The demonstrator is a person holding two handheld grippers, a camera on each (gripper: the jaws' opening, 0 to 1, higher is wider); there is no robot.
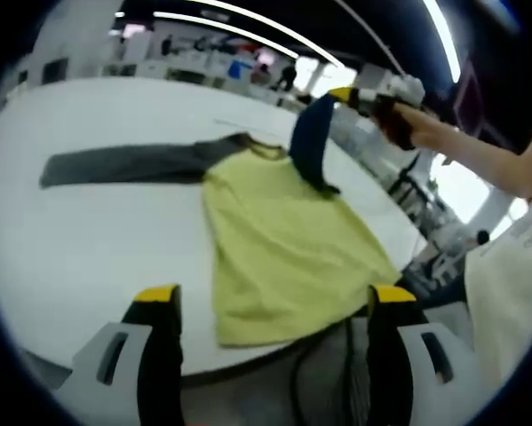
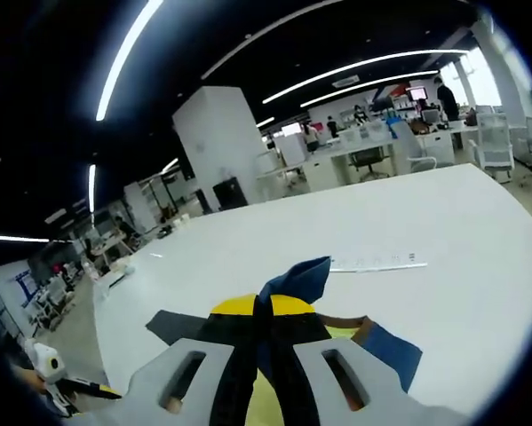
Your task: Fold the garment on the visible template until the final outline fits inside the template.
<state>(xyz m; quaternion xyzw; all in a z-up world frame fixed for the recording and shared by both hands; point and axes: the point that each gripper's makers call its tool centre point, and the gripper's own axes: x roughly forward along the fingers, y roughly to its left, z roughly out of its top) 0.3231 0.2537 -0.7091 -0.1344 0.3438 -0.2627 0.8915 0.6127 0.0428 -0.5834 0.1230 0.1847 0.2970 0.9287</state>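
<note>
A yellow shirt (image 1: 283,240) with dark sleeves lies flat on the white table (image 1: 88,240), collar away from me. One sleeve (image 1: 123,164) stretches out flat to the left. The other sleeve (image 1: 312,142) is lifted off the table, and my right gripper (image 1: 365,98) is shut on its end, held by a person's hand. In the right gripper view the dark blue sleeve cuff (image 2: 294,280) sticks up from between the shut jaws of the right gripper (image 2: 264,311). My left gripper (image 1: 274,297) hangs open above the shirt's hem at the table's near edge, holding nothing.
A thin white strip (image 2: 377,264) lies on the table (image 2: 443,231) beyond the shirt. The person's arm (image 1: 479,155) reaches in from the right. Desks, chairs and people stand in the office behind. The left gripper (image 2: 61,377) appears at the lower left of the right gripper view.
</note>
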